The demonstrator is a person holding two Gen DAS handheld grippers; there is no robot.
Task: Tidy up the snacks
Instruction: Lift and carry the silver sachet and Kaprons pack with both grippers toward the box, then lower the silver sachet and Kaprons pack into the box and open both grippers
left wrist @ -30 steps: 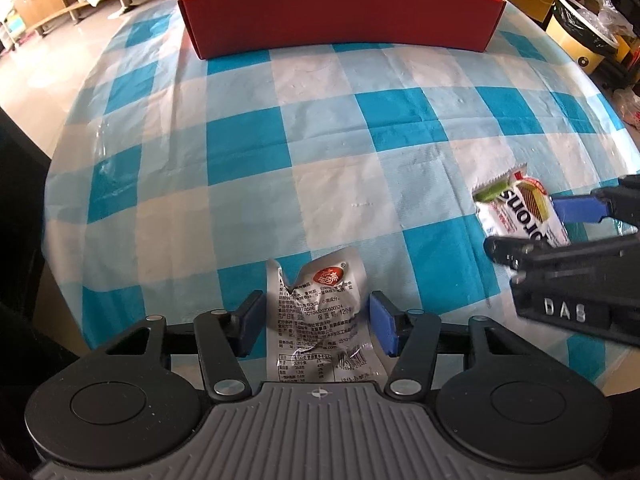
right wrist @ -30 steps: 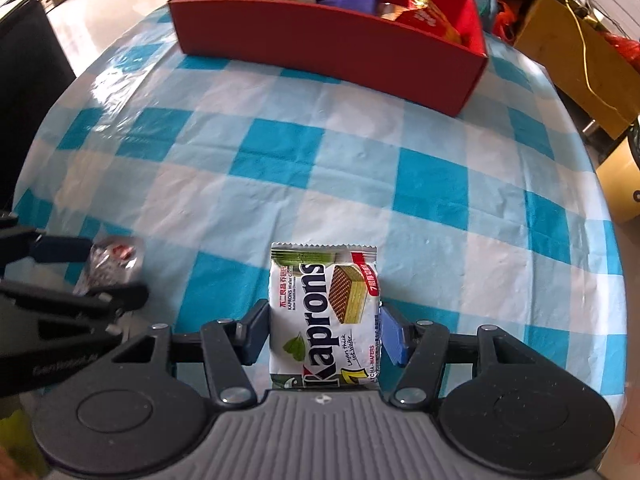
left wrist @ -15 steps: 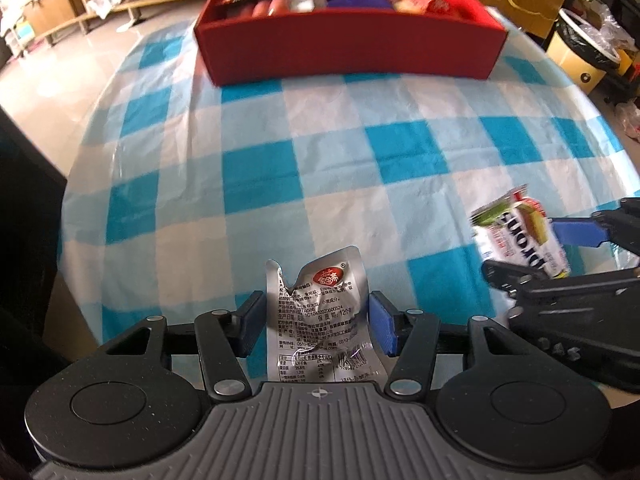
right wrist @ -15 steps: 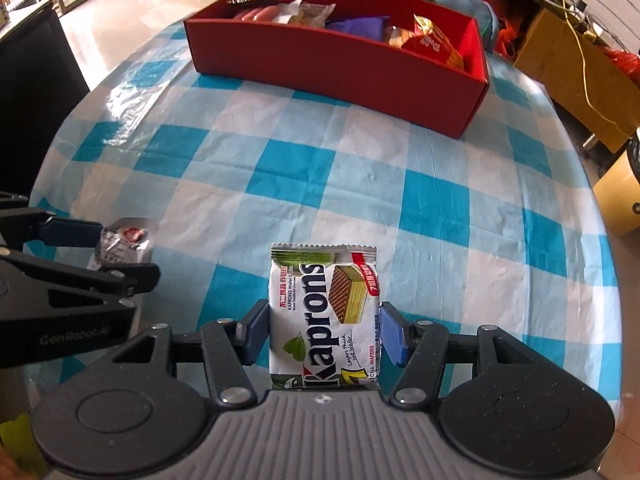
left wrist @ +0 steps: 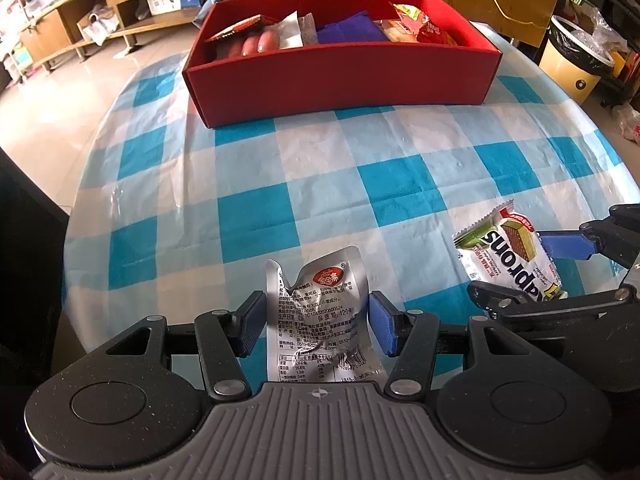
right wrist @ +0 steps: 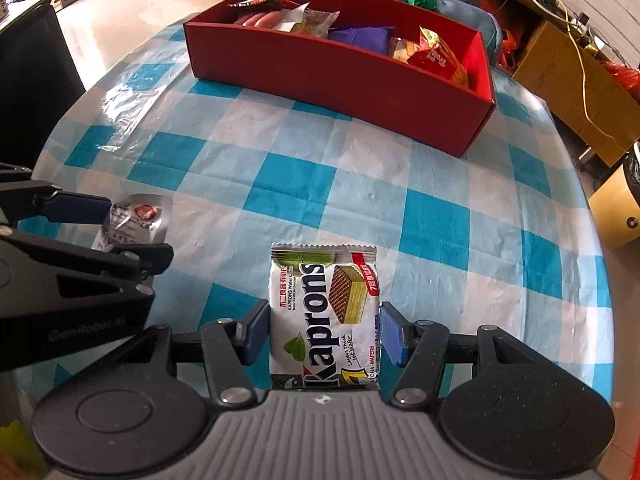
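My left gripper (left wrist: 317, 326) is shut on a crumpled silver snack pouch (left wrist: 318, 320) and holds it above the checked table; the pouch also shows in the right wrist view (right wrist: 130, 222). My right gripper (right wrist: 323, 334) is shut on a white and green Kaprons wafer pack (right wrist: 324, 312), which also shows in the left wrist view (left wrist: 510, 254). A long red box (left wrist: 344, 68) with several snacks inside stands at the far side of the table; it also shows in the right wrist view (right wrist: 340, 68).
The round table has a blue and white checked cloth (left wrist: 320, 168). Beyond it are wooden shelves (left wrist: 80, 20), a yellow bin (left wrist: 576, 64) and cardboard boxes (right wrist: 568, 80). A dark cabinet (right wrist: 36, 48) stands at the left.
Both grippers have risen with their packs held. The red box now shows its contents from above, and the table looks farther below.
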